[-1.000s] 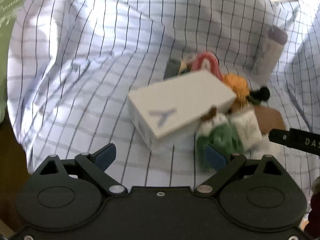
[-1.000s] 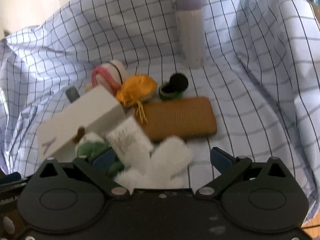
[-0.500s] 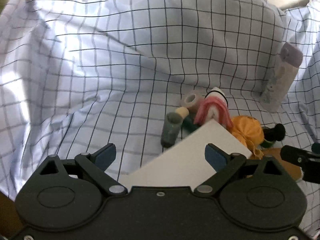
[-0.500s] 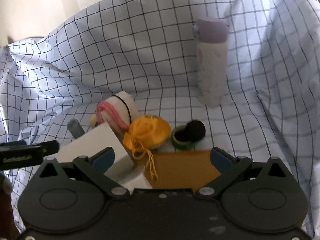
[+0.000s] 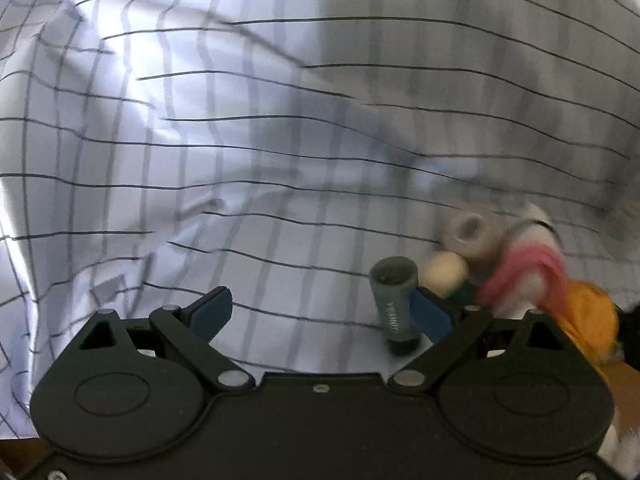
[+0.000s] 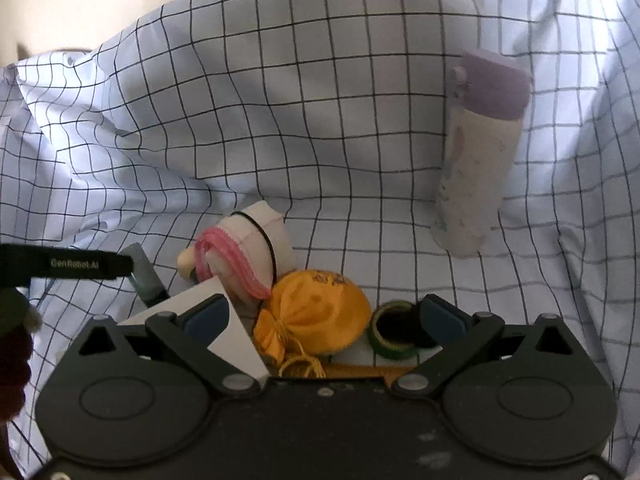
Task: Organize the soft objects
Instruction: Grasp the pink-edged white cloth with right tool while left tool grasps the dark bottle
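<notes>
seemingly nothing is sorted yet: the orange pouch [image 6: 320,312], pink-edged cloth roll [image 6: 248,256] and tape ring [image 6: 394,330] lie jumbled mid-sheet on the checked cloth [image 6: 280,120]; left gripper [image 5: 320,312] and right gripper [image 6: 324,320] both gape empty.

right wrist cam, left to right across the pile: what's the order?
Grey tube → pink-and-white cloth roll → orange pouch → green tape ring → lilac-capped bottle. White box left out: it overlaps the first three.

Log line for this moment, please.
left hand-held gripper: open, empty | right hand-held gripper: open, over yellow pouch | bottle: upright
</notes>
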